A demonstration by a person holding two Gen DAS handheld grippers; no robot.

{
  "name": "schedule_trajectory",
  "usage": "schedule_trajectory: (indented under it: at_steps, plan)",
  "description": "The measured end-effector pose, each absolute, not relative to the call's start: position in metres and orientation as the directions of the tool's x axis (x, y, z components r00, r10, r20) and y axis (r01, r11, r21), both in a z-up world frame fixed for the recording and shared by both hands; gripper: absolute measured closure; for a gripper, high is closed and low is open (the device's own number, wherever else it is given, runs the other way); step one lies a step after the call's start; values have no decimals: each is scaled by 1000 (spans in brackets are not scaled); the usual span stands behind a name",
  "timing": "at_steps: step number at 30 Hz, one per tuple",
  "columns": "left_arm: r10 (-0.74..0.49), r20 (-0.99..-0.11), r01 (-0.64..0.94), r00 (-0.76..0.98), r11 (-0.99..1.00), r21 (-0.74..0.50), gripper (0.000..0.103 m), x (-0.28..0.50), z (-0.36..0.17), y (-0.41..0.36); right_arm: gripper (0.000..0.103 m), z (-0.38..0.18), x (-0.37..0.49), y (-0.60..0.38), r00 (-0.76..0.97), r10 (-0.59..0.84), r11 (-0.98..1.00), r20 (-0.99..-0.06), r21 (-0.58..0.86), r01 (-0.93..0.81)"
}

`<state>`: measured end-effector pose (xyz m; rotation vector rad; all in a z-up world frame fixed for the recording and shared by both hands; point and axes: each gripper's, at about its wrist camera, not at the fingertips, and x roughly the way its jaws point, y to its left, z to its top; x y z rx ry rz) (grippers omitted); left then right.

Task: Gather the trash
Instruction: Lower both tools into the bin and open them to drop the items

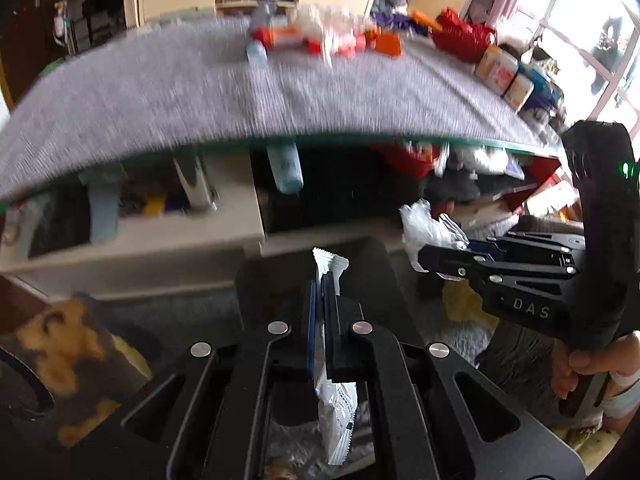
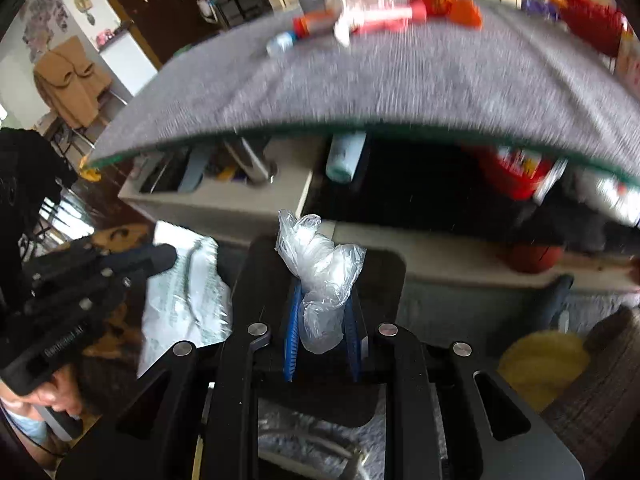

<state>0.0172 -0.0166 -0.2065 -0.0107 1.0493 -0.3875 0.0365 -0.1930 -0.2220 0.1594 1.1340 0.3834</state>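
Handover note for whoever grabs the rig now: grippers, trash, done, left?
Left gripper: jaws shut on a flat white foil wrapper.
Right gripper: jaws shut on a crumpled clear plastic bag.
Both are held below the near edge of the grey-mat table.
Done: two pieces picked up.
Left: drop both; no bin is identifiable. More wrappers and a small bottle remain at the table's far edge.

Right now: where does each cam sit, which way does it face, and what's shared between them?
Left wrist: on the left gripper, facing the grey table; it grips a white wrapper; right gripper at right.
Right wrist: on the right gripper, same heading; it grips a clear plastic bag; left gripper at left.
Shared: table, far-edge trash pile.
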Motion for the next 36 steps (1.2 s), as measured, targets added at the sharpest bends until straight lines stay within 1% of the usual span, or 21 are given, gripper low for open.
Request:
schedule_trajectory:
  at_steps: [7,15,16,17,18,19,20,22,25,26,27,32,36]
  plan:
    - [-317,-889,305,332,927,-217,101,12,-258,-27,82,-249,38,-194,302,379,924,-875,339,-180]
    - [-313,-896,293,314,930,-222,99,14,-263,-26,78,-250,42,-191,291,392,918,-873,354,-177]
    - [-309,-898,289,314,932,-220,91,15,-262,-25,77,-250,44,-192,290,391,919,-873,353,-175]
    - [-304,-899,283,316,934,-217,79,16,-261,-25,72,-250,44,-192,290,390,919,-874,354,-172]
    - [-303,-898,280,320,936,-216,72,16,-261,-24,59,-250,46,-193,291,391,919,-873,355,-169]
    - [-301,-897,277,324,937,-214,66,16,-260,-23,52,-250,46,-194,294,392,919,-871,358,-164]
    - [-298,-897,276,326,938,-211,66,16,-259,-22,43,-249,46,-196,302,396,918,-867,364,-159]
    - [-291,-897,274,333,940,-203,64,17,-256,-21,43,-248,47,-199,308,395,918,-865,366,-150]
    - [-271,-894,270,356,946,-179,54,17,-249,-18,41,-244,49,-206,327,389,921,-861,367,-128]
    - [-261,-892,268,368,949,-167,50,18,-245,-16,37,-241,50,-210,338,382,924,-860,363,-121]
    - [-254,-891,265,377,951,-160,48,18,-242,-14,34,-238,51,-213,347,376,926,-859,359,-115]
    - [-232,-875,249,425,959,-134,31,23,-219,-4,21,-217,56,-228,402,349,936,-846,338,-102]
    - [-224,-855,244,467,962,-119,24,30,-196,3,21,-197,63,-239,445,342,937,-828,337,-93]
